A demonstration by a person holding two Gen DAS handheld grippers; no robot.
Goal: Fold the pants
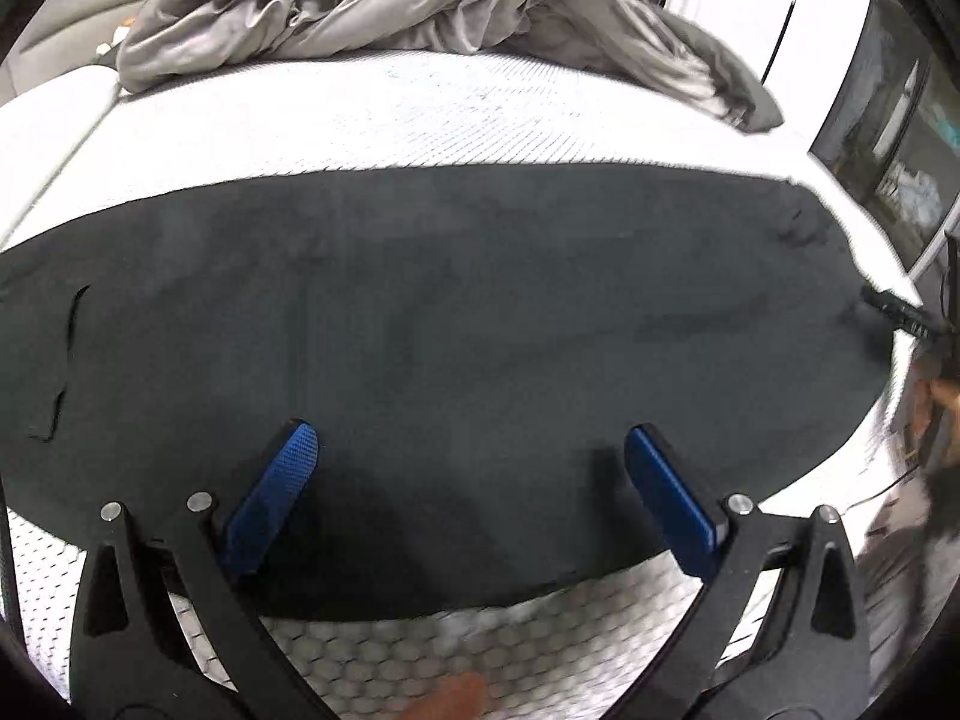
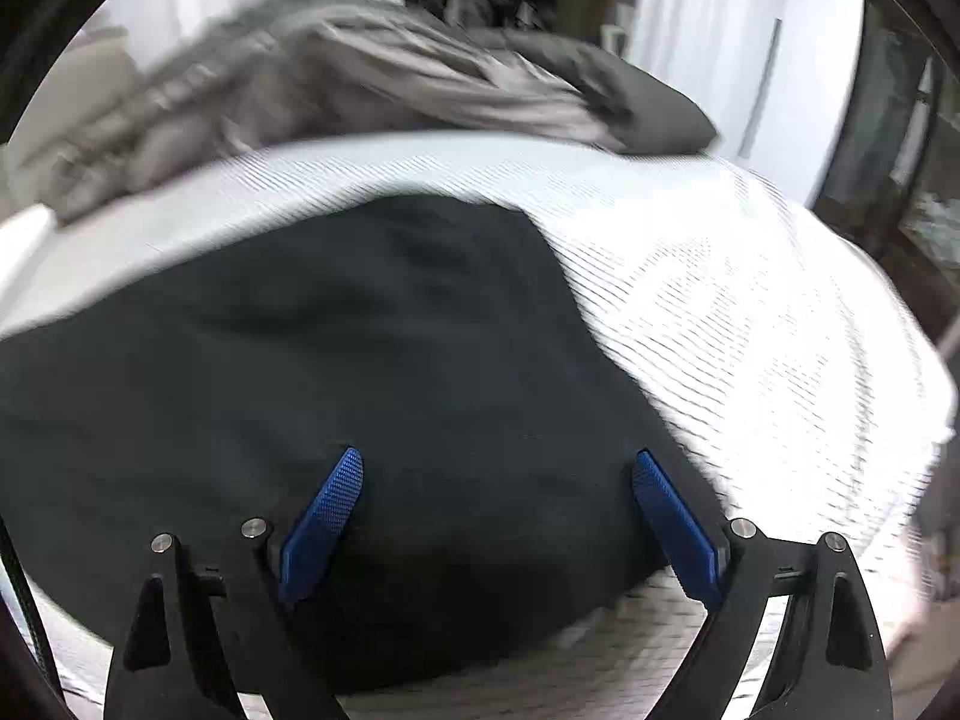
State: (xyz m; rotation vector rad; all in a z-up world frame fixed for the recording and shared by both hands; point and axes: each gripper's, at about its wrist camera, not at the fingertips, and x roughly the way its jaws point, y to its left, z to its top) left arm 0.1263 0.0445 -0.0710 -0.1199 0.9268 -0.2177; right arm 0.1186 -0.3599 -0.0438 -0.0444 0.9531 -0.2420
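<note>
We see the pants [image 1: 456, 324] spread flat and dark on the bed [image 1: 372, 120], their long axis running side to side across the left wrist view. Which end is the waist we cannot tell. The left gripper [image 1: 471, 444] hangs over the near edge of the pants, jaws wide apart and holding nothing. In the right wrist view, which is blurred, the right gripper [image 2: 498, 468] hangs over the pants [image 2: 336, 396] near one end, jaws likewise spread wide and holding nothing. Beyond the pants, at the far side of the bed [image 2: 750, 324], lies a rumpled grey blanket [image 1: 384, 6]. Past the blanket we see white curtains [image 2: 708, 6].
</note>
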